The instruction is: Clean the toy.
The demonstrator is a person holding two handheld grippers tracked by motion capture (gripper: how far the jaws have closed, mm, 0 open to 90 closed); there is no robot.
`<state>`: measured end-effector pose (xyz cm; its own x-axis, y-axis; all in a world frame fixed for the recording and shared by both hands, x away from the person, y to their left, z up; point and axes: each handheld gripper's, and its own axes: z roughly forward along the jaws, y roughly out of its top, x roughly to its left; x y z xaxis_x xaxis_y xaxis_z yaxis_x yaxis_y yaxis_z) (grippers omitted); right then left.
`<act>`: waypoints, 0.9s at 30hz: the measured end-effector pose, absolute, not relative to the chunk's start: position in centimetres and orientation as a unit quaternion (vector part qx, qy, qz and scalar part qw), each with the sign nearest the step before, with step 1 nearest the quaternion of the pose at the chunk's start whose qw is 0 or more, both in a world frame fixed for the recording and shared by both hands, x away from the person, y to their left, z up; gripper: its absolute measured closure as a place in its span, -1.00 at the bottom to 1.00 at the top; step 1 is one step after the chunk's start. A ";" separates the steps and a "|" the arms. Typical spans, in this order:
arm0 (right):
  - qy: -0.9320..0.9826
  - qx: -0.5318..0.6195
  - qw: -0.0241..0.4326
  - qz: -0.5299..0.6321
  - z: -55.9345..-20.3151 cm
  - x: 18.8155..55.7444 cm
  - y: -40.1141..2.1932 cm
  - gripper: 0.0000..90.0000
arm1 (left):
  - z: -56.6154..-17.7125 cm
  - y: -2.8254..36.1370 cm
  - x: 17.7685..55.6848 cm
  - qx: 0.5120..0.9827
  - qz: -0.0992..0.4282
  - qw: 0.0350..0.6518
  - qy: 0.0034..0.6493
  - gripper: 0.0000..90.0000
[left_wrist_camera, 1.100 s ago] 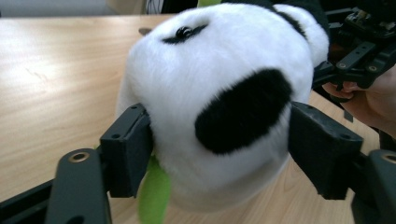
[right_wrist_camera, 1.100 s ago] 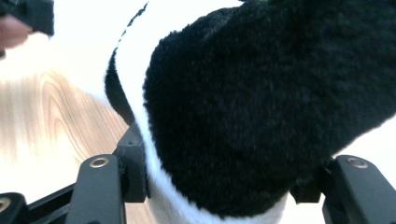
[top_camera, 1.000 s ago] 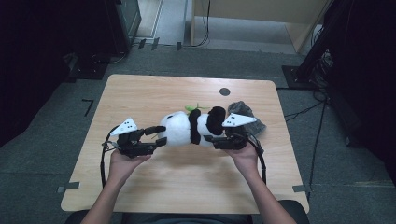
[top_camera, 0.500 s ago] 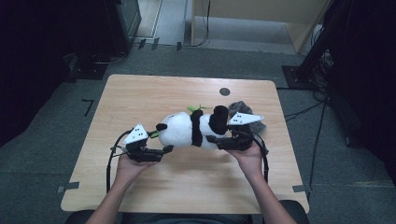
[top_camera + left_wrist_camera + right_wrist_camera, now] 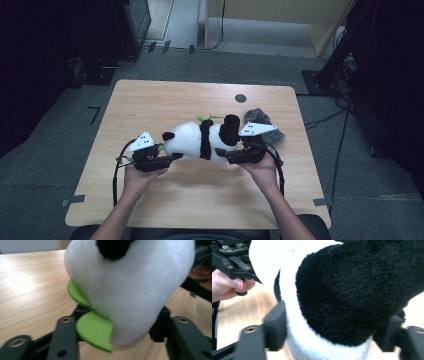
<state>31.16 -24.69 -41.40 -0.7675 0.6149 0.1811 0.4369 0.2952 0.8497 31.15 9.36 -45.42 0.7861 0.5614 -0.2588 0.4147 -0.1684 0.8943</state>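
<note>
Premises read as a lab or recording workroom. A bare wooden table point(image 5: 150, 100) stands on grey carpet tiles, with tape marks point(image 5: 93, 113) at left of frame. Black equipment stands point(image 5: 345, 45) and trailing cables point(image 5: 330, 117) occupy the right side and top.

Panda plush point(image 5: 130, 290) head and far end beyond both gripper views' top edges; grey cloth point(image 5: 262, 120) half behind right tool's plate.

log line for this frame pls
left tongs: closing on panda plush head | right tongs: opening at its rear | plush on table
</note>
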 end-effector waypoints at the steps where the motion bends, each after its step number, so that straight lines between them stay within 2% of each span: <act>1: 0.796 0.330 0.088 0.499 -41.5 31.3 -24.8 -0.54 | -45.2 9.5 31.2 0.758 0.061 0.563 0.324 0.16; 2: 0.790 0.331 0.078 0.510 -41.7 31.7 -25.2 -0.62 | -44.9 10.0 31.3 0.751 0.049 0.570 0.331 0.23; 5: 0.786 0.325 0.071 0.520 -41.9 31.8 -25.6 -0.61 | -44.6 10.7 31.5 0.743 0.045 0.575 0.341 0.26; 11: 0.798 0.305 0.091 0.512 -42.3 31.4 -26.2 -0.59 | -43.6 13.0 31.8 0.717 0.059 0.579 0.384 0.30; 18: 0.808 0.277 0.095 0.510 -43.3 31.3 -24.9 -0.66 | -42.8 13.2 31.6 0.682 -0.004 0.620 0.387 0.30; 22: 0.812 0.265 0.125 0.505 -43.6 30.9 -23.8 -0.72 | -43.0 12.4 31.6 0.686 -0.037 0.618 0.382 0.30; 23: 0.813 0.264 0.148 0.497 -43.5 30.7 -23.5 -0.70 | -43.1 12.3 31.7 0.687 -0.040 0.615 0.386 0.29; 25: 0.814 0.262 0.155 0.494 -43.4 30.6 -23.4 -0.58 | -43.3 12.4 31.9 0.684 -0.049 0.612 0.394 0.26; 26: 0.811 0.268 0.156 0.496 -43.4 30.5 -23.4 -0.41 | -43.6 12.3 32.0 0.685 -0.046 0.605 0.403 0.15; 27: 0.811 0.268 0.156 0.496 -43.4 30.5 -23.4 -0.41 | -43.6 12.3 32.0 0.685 -0.046 0.605 0.403 0.08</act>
